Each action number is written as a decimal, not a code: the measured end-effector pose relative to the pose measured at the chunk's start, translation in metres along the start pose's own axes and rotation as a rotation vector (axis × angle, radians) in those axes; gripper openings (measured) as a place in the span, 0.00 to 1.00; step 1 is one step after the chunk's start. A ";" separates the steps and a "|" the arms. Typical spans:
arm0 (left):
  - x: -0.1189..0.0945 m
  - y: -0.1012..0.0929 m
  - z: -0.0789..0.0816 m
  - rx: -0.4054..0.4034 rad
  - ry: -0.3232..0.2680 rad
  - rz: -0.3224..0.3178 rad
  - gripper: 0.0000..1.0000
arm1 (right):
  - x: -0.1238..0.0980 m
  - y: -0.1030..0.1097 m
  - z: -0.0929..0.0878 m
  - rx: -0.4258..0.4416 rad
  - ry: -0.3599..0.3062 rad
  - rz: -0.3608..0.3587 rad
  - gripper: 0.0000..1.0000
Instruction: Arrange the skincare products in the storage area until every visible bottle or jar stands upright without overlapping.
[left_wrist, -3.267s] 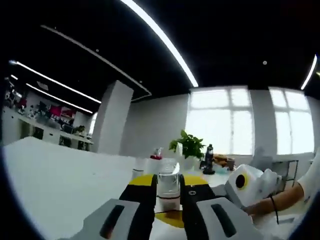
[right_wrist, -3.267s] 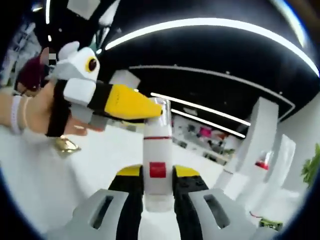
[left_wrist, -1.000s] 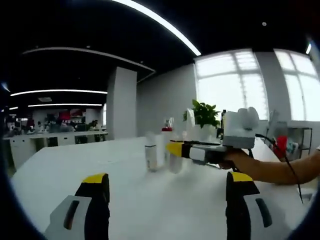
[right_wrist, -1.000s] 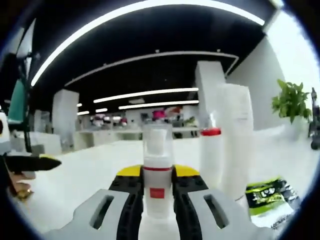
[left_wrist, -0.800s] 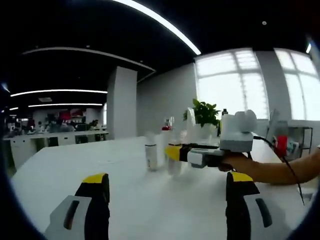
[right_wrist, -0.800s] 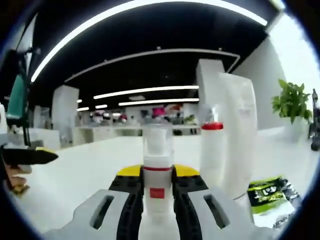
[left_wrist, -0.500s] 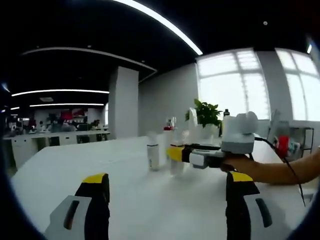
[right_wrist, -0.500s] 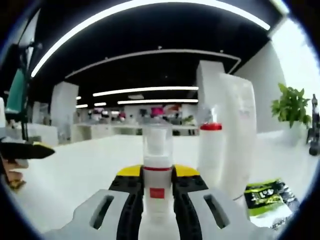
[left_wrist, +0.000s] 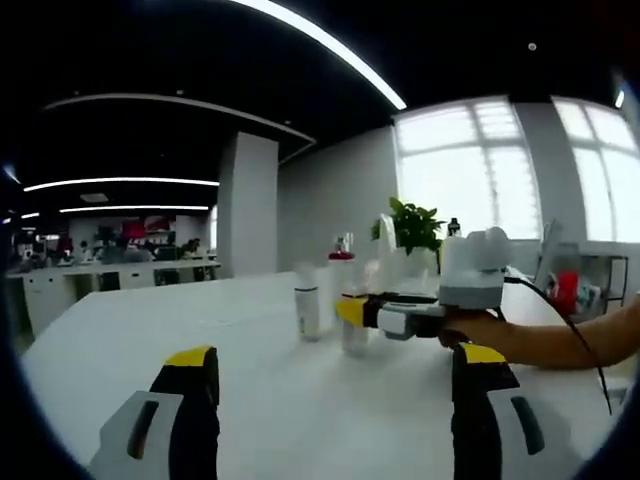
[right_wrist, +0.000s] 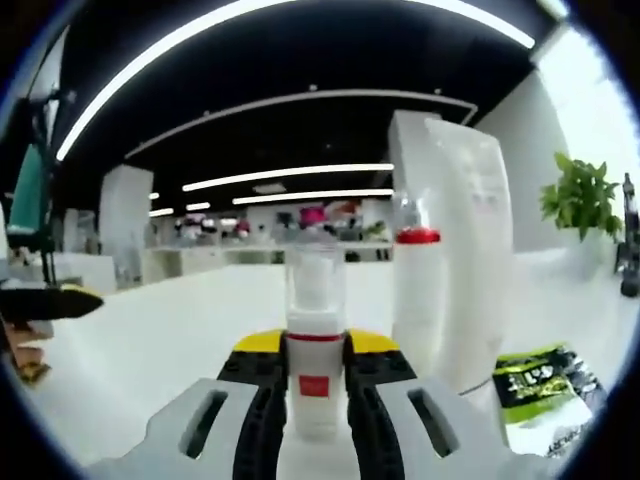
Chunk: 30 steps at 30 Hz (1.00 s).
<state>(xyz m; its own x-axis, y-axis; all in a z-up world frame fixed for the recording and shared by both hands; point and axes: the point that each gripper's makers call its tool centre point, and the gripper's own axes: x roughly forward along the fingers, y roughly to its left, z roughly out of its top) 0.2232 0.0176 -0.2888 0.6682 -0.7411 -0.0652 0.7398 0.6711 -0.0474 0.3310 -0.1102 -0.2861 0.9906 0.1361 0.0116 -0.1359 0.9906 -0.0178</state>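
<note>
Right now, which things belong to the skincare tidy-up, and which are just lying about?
Part of the job: the red-label bottle held by the right gripper, the red-collared bottle, the tall white pouch, the small white bottle.
Lying about: the green sachet, the potted plant.

Bare white tabletop (left_wrist: 330, 400) ahead of the spread left claw (left_wrist: 335, 415); upright bottles (left_wrist: 308, 312) farther off.

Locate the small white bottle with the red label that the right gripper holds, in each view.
Left gripper view: the small white bottle stands mid-frame on the white table, at the tip of the right gripper reaching in from the right.
Right gripper view: bottle bottom centre, upright between that gripper's jaws.
Shared landmark: the potted plant by the windows.
</note>
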 end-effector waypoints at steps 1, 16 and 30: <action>0.000 0.001 0.000 0.001 0.000 0.001 1.00 | 0.000 0.000 0.000 -0.002 0.001 0.001 0.20; -0.002 0.002 -0.002 0.015 0.010 0.017 1.00 | 0.003 0.010 -0.010 -0.063 0.035 0.040 0.27; -0.002 -0.001 -0.003 0.010 0.011 0.016 1.00 | -0.004 0.019 -0.011 -0.043 0.048 0.087 0.47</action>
<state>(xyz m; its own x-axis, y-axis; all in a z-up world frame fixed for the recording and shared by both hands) 0.2207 0.0186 -0.2917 0.6788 -0.7302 -0.0772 0.7300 0.6825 -0.0359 0.3245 -0.0924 -0.2975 0.9747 0.2200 -0.0398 -0.2221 0.9732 -0.0600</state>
